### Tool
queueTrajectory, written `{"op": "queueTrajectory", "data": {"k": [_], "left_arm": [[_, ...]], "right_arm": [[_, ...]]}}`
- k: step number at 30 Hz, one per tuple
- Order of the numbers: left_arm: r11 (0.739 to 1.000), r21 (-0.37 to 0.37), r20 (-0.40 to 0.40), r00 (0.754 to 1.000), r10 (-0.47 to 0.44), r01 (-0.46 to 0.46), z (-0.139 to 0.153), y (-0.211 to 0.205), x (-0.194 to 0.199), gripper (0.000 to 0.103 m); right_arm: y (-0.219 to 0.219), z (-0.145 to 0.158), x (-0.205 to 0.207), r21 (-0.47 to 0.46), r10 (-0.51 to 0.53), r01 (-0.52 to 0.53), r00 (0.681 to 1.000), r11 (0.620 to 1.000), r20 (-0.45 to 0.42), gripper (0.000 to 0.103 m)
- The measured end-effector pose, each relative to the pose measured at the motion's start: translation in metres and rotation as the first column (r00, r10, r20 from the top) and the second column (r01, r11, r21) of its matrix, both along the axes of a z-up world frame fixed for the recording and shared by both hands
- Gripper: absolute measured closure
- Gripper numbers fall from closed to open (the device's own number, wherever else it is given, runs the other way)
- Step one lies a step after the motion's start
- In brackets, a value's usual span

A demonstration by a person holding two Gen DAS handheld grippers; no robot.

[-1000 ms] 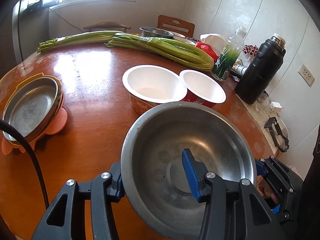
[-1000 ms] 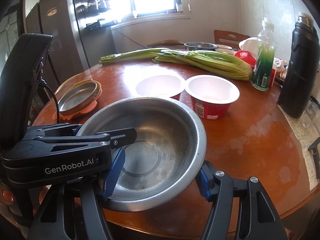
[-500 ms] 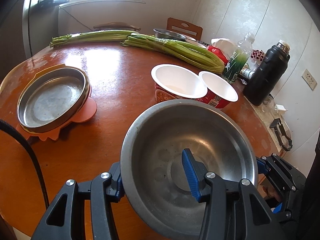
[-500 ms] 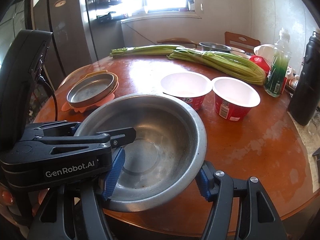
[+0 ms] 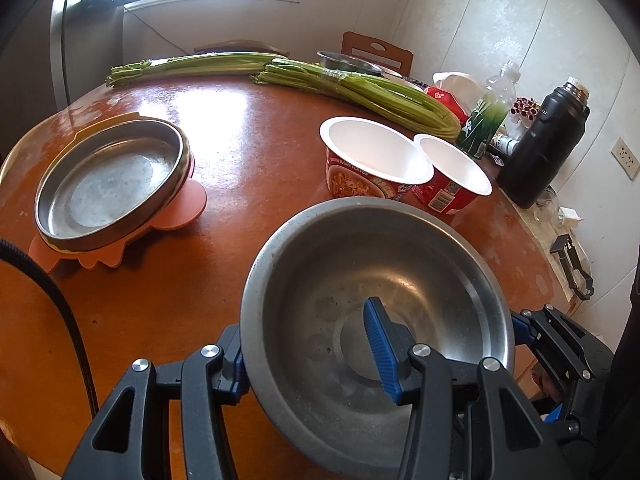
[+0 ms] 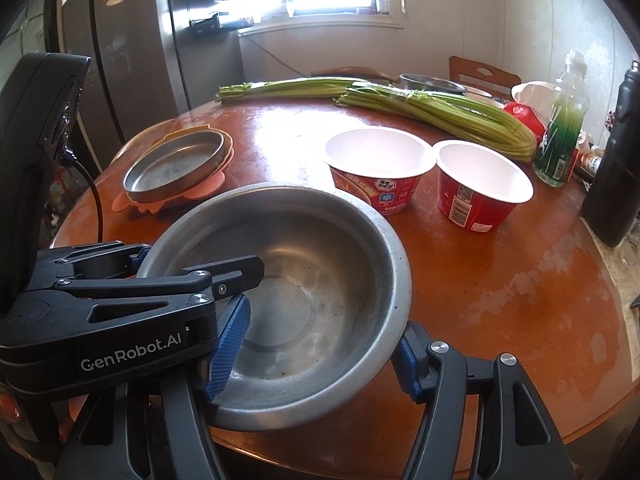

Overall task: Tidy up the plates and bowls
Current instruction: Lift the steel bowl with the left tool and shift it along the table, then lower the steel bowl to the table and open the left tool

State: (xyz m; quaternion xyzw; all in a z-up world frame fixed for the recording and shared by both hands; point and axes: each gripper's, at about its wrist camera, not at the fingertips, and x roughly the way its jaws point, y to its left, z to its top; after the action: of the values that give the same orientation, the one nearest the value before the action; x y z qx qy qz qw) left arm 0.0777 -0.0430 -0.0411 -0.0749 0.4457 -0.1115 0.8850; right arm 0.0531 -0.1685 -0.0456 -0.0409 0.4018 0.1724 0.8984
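A large steel bowl is held between both grippers over the near part of the round wooden table. My left gripper is shut on the bowl's near-left wall, one blue pad inside and one outside. My right gripper is shut on the bowl at its near-right wall in the same way. A shallow steel plate rests on an orange mat at the left. Two empty red paper cups stand just beyond the bowl.
Long bunches of celery lie across the far side. A green bottle, a black flask and a small steel bowl stand at the back right. A fridge and a chair back are beyond the table.
Both grippers have carried the bowl back from the two cups, toward the table's near side. The plate on its mat has come further into view. Both grips are unchanged.
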Motion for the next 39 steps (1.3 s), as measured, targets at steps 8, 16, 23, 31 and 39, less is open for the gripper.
{"op": "queueTrajectory", "data": {"k": [8, 16, 23, 31, 39], "left_arm": [[1.0, 0.003, 0.0, 1.0, -0.007, 0.007, -0.004, -0.002, 0.001, 0.053], [1.0, 0.022, 0.001, 1.0, 0.01, -0.01, -0.006, -0.001, 0.002, 0.053], [1.0, 0.016, 0.004, 1.0, 0.006, -0.006, -0.006, -0.001, 0.002, 0.053], [1.0, 0.01, 0.011, 1.0, 0.015, -0.015, -0.004, 0.005, -0.002, 0.053], [1.0, -0.018, 0.036, 0.999, 0.02, -0.019, 0.005, 0.013, -0.007, 0.053]], "right_arm": [[0.0, -0.005, 0.002, -0.007, -0.013, 0.013, 1.0, 1.0, -0.01, 0.036], [-0.001, -0.007, 0.004, -0.009, -0.02, 0.02, 1.0, 1.0, -0.018, 0.036], [-0.003, -0.006, 0.003, -0.018, -0.029, 0.029, 0.999, 0.999, -0.014, 0.036], [-0.012, -0.003, 0.003, -0.004, -0.064, 0.064, 0.998, 0.998, -0.012, 0.036], [-0.019, 0.003, 0.004, 0.019, -0.093, 0.093, 0.996, 0.995, -0.008, 0.036]]}}
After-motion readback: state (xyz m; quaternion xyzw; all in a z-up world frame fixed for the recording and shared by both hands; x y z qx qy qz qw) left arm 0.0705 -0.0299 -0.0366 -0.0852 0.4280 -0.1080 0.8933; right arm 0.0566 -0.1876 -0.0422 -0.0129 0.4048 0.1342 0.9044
